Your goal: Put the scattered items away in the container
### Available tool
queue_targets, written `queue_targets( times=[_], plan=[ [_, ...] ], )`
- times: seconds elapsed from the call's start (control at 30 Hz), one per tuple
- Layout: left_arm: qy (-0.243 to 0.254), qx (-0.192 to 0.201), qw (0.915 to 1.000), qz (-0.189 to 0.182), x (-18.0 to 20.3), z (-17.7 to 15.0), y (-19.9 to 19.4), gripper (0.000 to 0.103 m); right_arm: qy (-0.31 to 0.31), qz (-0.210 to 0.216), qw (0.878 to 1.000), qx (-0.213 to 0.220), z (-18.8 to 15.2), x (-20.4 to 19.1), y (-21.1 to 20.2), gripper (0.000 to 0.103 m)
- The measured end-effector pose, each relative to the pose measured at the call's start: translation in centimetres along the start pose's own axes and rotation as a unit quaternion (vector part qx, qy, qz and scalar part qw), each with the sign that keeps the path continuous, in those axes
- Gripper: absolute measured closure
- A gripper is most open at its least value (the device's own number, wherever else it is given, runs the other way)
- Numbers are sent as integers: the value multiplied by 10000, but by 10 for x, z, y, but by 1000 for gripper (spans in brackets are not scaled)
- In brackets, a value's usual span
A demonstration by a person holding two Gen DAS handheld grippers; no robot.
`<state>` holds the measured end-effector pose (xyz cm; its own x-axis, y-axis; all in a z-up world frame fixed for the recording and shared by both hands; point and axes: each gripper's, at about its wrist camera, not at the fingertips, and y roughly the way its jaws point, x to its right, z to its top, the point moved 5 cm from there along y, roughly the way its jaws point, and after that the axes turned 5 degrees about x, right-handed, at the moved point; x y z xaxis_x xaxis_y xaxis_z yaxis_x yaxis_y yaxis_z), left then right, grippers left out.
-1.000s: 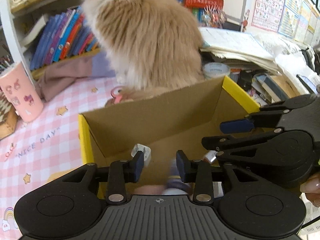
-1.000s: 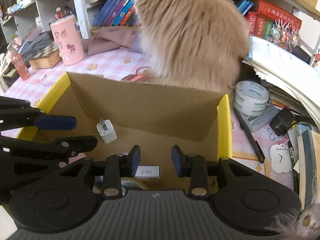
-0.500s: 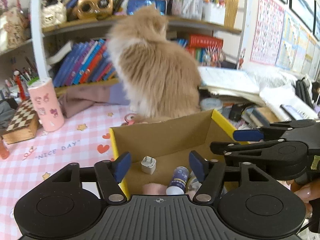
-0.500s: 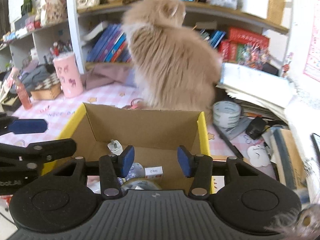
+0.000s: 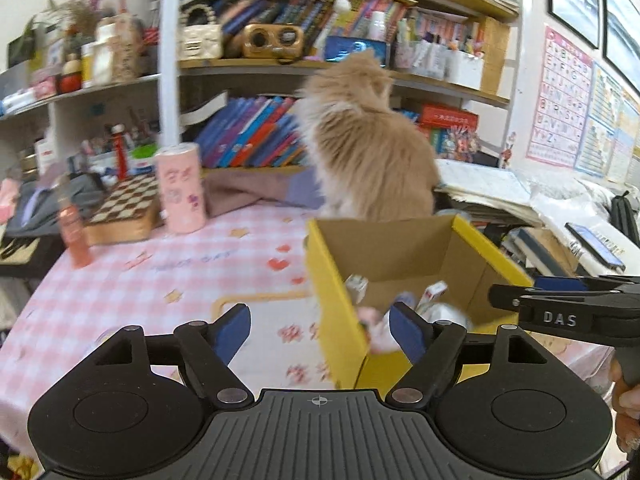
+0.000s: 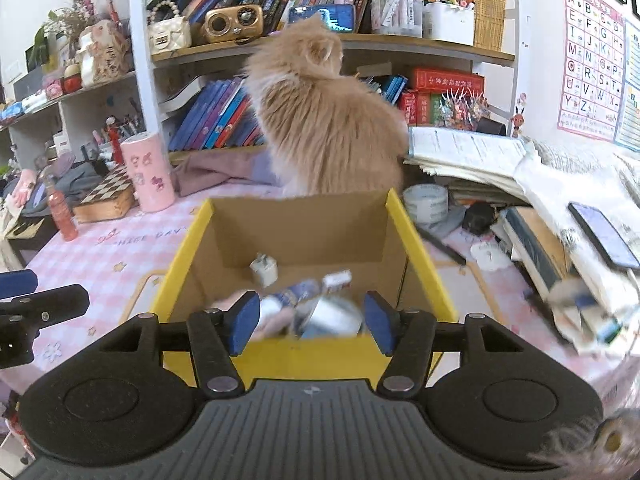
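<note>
A yellow-sided cardboard box [image 6: 416, 256] stands open on the pink checked tablecloth; it also shows in the left wrist view [image 5: 332, 292]. Inside lie a white charger plug [image 6: 264, 270], a small white box [image 6: 338, 280], a blue-labelled bottle [image 6: 294, 294], a silvery tape roll [image 6: 332, 316] and something pink [image 6: 224, 304]. My right gripper [image 6: 308, 322] is open and empty, just in front of the box's near wall. My left gripper [image 5: 320, 334] is open and empty, at the box's front left corner.
A fluffy tan cat [image 6: 324, 120] sits right behind the box. A pink cup [image 6: 148, 172], a chess box [image 6: 106, 196] and a red bottle [image 6: 60, 212] stand at the left. A tape roll [image 6: 426, 202], books, papers and a phone [image 6: 604, 236] crowd the right.
Both grippers have drawn back and up out of the box, and their jaws have opened wider. The box's contents now lie in full view.
</note>
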<state>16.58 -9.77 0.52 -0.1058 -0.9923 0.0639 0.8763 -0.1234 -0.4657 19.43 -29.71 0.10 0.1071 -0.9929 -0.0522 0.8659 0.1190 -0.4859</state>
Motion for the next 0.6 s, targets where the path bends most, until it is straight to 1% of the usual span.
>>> queue_targets(
  times=[0.17,0.3,0.6],
  plan=[
    [-5,-114,9998,155,-18,-26,-32,22,-18,95,9999,-62,-25,-28,-29,44],
    [7,-209,9993,298,-31,-46,-54,18,-13,154,9998,-103,-46,-51,-50,41],
    [-13,-464,9969,637,-53,-80,-82,13,-56,157,9993,-332,-88,-89,-77,33]
  ],
)
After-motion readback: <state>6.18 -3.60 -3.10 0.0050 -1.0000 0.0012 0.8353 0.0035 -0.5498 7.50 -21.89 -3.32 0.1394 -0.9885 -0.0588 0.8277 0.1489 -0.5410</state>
